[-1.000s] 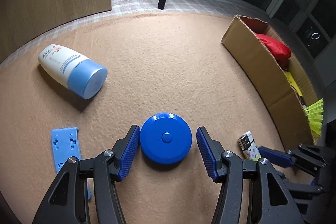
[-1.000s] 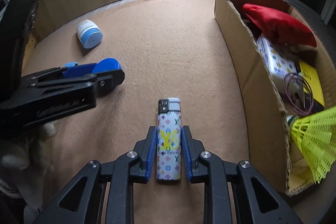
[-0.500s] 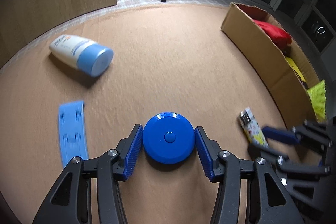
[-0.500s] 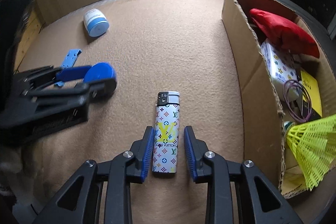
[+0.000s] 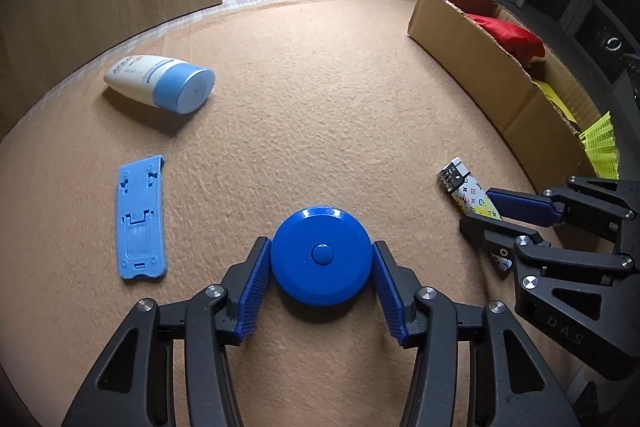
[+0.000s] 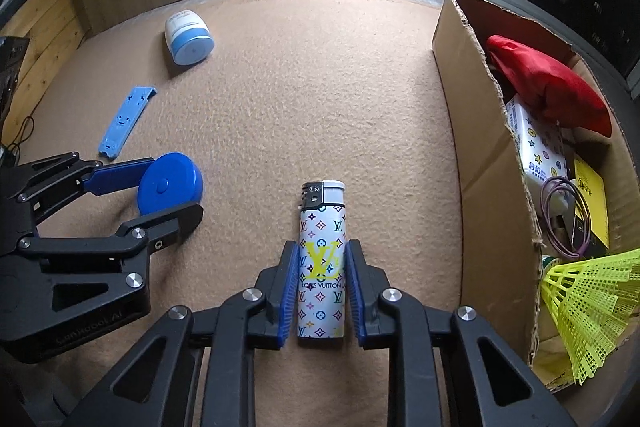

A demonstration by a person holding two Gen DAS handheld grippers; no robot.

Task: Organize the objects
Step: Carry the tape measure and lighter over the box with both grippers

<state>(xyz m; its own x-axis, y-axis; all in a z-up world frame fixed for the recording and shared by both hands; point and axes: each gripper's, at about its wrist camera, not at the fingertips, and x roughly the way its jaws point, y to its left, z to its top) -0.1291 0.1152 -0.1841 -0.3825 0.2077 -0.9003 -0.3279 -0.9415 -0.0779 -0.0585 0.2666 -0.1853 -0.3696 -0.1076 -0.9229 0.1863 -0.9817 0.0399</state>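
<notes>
Your left tongs (image 5: pixel 321 269) are about half open around the round blue disc (image 5: pixel 320 261), and both blue pads sit right against its rim, so it looks gripped, with the disc down on the tan felt tabletop (image 5: pixel 320 99). They've just been closing a bit with the disc between them. The left tongs point steeply down at the surface.

Your right tongs (image 6: pixel 321 287) are nearly shut on the patterned lighter (image 6: pixel 321 267). They've just been closing in on it, and the pads now press its two long sides. The lighter lies flat on the tabletop, cap end pointing away from you. These tongs also tilt steeply down.

The two tongs sit side by side, near each other but apart. The cardboard box (image 6: pixel 472 131) stands just to the right of the lighter. The white bottle with a blue cap (image 5: pixel 160 83) lies on its side far left, and the light blue plastic strip (image 5: pixel 140 219) lies flat between it and the disc.
</notes>
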